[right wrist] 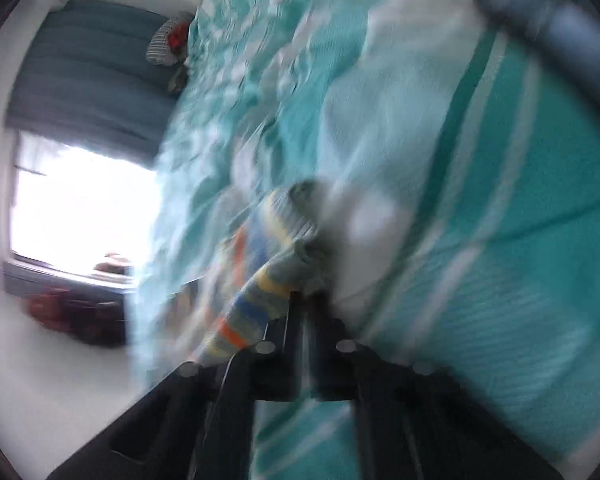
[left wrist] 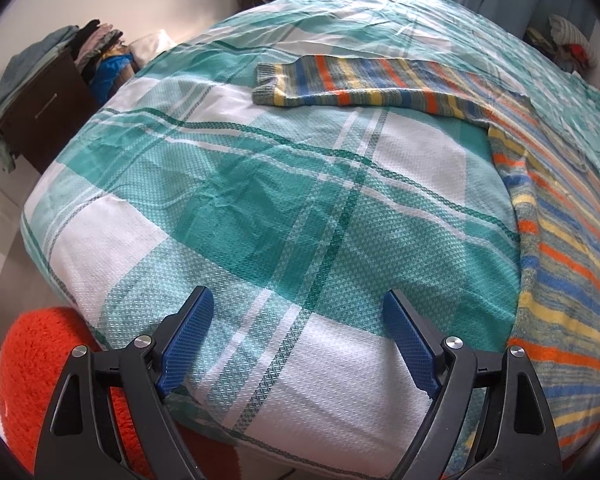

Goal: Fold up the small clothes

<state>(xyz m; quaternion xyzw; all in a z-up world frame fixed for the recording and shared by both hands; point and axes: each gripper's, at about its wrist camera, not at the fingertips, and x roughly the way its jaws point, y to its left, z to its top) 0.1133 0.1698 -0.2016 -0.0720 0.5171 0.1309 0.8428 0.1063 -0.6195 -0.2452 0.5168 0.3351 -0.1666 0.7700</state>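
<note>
We see a bed with a teal-and-white plaid cover [left wrist: 260, 184], wrinkled. Left of it: a dark wood nightstand [left wrist: 40, 112] with a grey-green cloth [left wrist: 16, 76] draped over the top, stacked folded clothes [left wrist: 100, 40] beside it. Orange fuzzy cushion [left wrist: 32, 380] sits by the bed's near corner. Right wrist view is blurred; a bright window [right wrist: 84, 204] and grey-blue curtain [right wrist: 96, 72] show.

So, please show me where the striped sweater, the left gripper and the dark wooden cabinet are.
striped sweater [left wrist: 364, 84]: left wrist view, on its outstretched sleeve.
left gripper [left wrist: 300, 340]: left wrist view, midway between its open blue fingertips.
dark wooden cabinet [left wrist: 44, 112]: left wrist view, on its front face.
</note>
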